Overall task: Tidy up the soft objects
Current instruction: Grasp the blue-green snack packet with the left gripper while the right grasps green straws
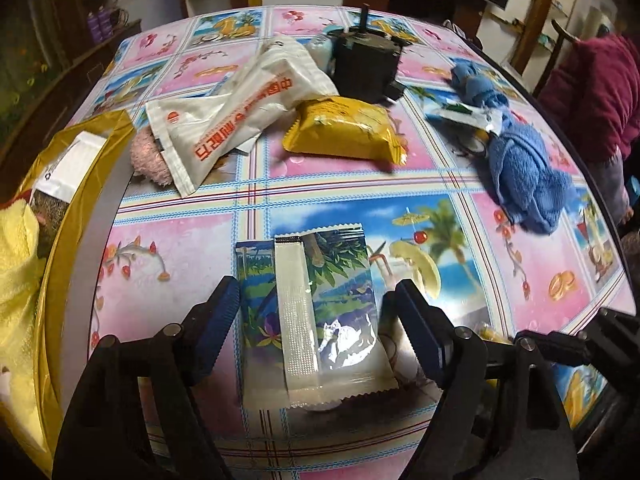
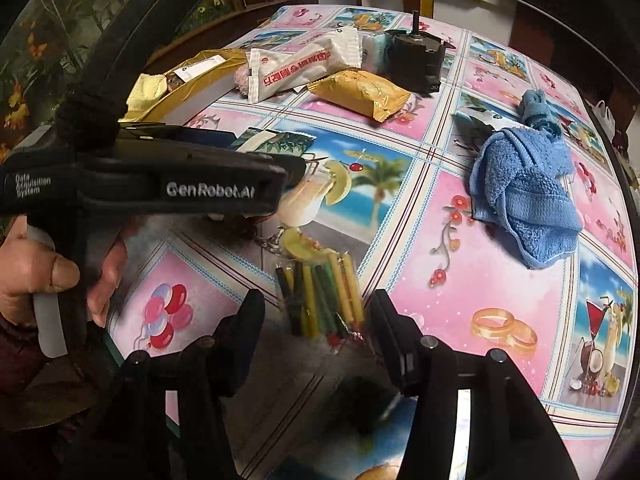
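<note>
Little is sorted: only a yellow cloth (image 1: 16, 264) lies in the gold bag (image 1: 80, 148). The blue towel (image 2: 524, 196), packets and candles (image 2: 320, 300) remain on the bench (image 1: 192, 256). Left hand-held gripper (image 1: 312, 308) is released astride a sachet (image 1: 316, 312); right hand-held gripper (image 2: 316, 320) is released around the candles.

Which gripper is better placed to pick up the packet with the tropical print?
Left. The left gripper already has its open jaws on either side of the tropical-print packet. The right gripper straddles the bundle of coloured candles instead.
</note>
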Available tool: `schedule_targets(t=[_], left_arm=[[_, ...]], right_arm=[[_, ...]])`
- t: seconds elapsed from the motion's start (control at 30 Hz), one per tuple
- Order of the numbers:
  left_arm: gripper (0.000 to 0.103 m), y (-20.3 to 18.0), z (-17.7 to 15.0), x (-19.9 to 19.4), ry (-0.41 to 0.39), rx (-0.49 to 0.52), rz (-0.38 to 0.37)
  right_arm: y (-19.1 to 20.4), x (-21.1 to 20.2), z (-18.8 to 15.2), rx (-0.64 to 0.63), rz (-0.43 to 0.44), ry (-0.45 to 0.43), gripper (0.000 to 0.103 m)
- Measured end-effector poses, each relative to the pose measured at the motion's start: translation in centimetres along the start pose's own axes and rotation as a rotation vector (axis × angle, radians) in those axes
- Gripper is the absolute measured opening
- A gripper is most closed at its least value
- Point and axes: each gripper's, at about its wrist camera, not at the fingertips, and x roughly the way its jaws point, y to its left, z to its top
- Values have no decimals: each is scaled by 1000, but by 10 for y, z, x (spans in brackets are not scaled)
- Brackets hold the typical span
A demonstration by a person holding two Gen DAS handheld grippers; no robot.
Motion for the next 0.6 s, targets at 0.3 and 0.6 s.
schedule_targets(t=[0.3,0.6], left_arm=[[103,12,-7,5,-37,-4,13],[103,10,-8,3,-80,-7,17]], right_arm=[[11,4,0,-38,-63,9,56],[16,5,-2,-49,-90,12,57]])
